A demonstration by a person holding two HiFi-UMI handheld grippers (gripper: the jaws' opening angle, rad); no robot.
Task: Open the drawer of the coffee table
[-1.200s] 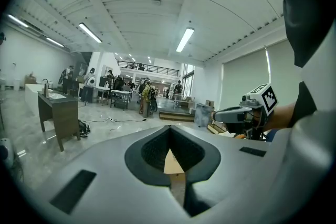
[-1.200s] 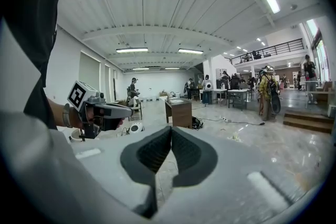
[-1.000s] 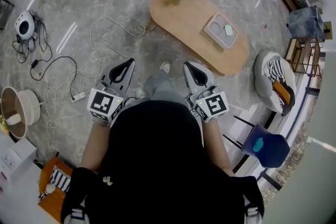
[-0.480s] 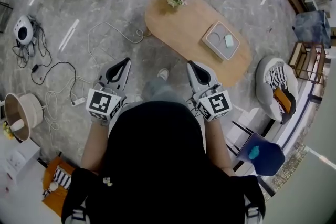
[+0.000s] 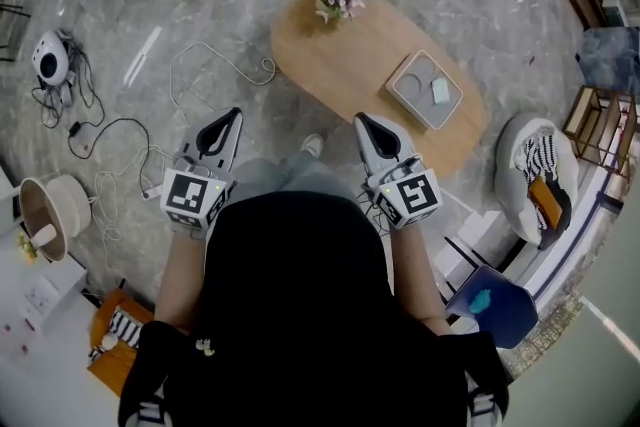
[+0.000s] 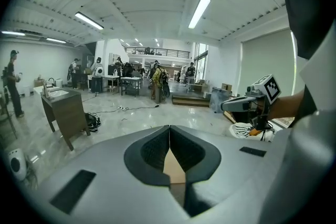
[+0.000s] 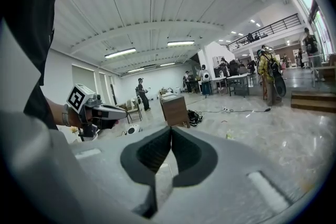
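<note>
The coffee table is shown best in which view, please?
The head view: the coffee table shows its whole oval top. The left gripper view gives only a tan sliver behind its fingers, perhaps it; the right gripper view, nothing.

The person wears a black top (image 5: 290, 305), grey trousers (image 5: 265, 177) and a pale shoe (image 5: 313, 146). The left gripper (image 5: 235, 113) and right gripper (image 5: 359, 118) have light-grey shells. Black ribbed padding lines their jaws, and just behind each pair sits a white cube (image 5: 193, 198) printed with black square markers.
</note>
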